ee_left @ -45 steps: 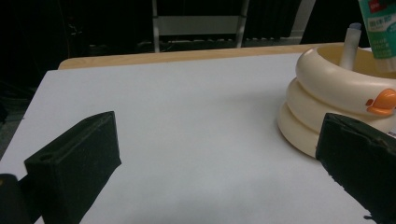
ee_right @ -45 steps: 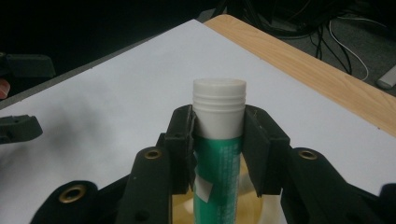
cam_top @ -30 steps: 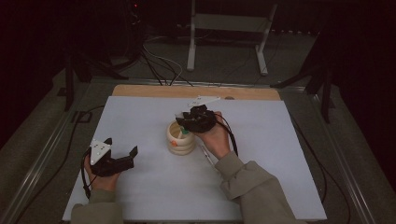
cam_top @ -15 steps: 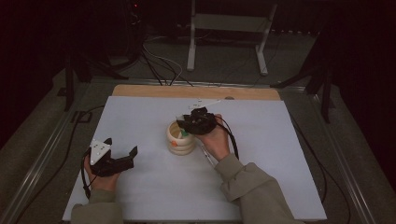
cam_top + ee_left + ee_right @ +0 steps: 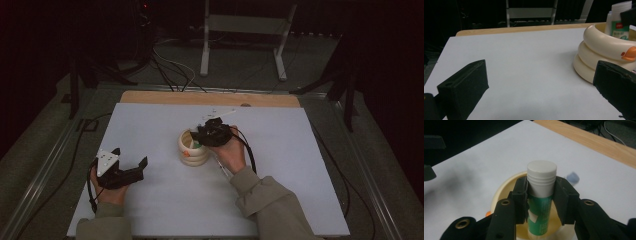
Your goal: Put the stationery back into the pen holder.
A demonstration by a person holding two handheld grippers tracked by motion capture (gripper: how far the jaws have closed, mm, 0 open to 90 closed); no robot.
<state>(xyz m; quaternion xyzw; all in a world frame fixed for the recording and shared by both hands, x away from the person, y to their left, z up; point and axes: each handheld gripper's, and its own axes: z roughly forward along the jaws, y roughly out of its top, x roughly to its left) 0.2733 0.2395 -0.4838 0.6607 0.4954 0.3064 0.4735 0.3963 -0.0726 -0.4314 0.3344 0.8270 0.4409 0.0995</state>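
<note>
The only change is a small one on the right side. In the high view the right gripper (image 5: 200, 135) sits a shade lower in the picture than a second ago, nearer the person's edge of the desk (image 5: 300, 190). Its black body now lies a little further across the far rim of the cream ringed pen holder (image 5: 192, 154). The right hand (image 5: 231, 152) behind it has drawn back by the same slight amount. The glue stick (image 5: 541, 182) clamped between its jaws has gone along with it.
</note>
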